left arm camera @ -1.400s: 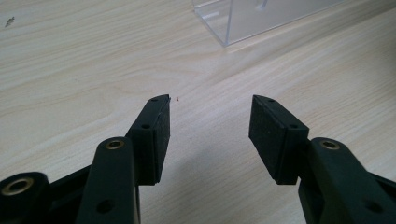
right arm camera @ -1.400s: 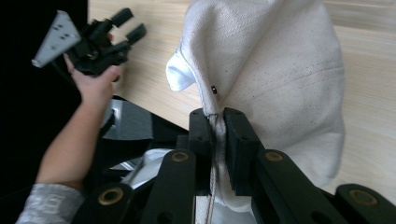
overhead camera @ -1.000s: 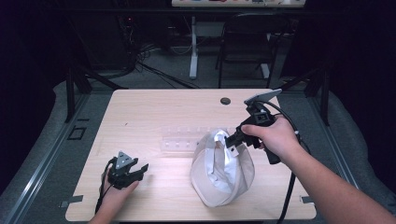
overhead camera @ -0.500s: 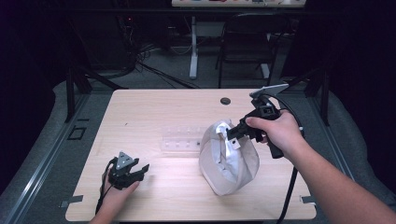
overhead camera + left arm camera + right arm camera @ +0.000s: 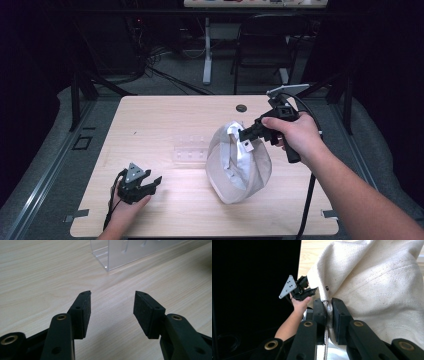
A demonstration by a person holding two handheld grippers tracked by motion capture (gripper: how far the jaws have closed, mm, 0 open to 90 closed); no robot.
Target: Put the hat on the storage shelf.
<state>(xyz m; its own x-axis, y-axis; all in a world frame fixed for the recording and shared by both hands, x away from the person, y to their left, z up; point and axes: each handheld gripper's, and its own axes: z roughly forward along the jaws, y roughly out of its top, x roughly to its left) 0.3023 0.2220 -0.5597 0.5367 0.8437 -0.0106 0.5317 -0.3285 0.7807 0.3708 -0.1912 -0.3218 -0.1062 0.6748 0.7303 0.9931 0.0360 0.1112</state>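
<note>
A lifting step is judged in hand: the cloth bag (image 5: 240,162) is pinched by the right gripper (image 5: 248,133) near the desk's (image 5: 150,115) right edge, while the left gripper (image 5: 145,184), jaws apart and empty, would next be needed at the bag.

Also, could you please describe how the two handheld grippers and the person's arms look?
Both grippers are black. The left gripper carries a grey three-cornered plate on top, and a black cable trails from it. Its two jaws end in flat rectangular black pads, and brass-coloured rivets sit in the jaw arms. The right gripper has the same grey plate and a black cable hanging down. Both forearms are bare; no sleeves are visible.
</note>
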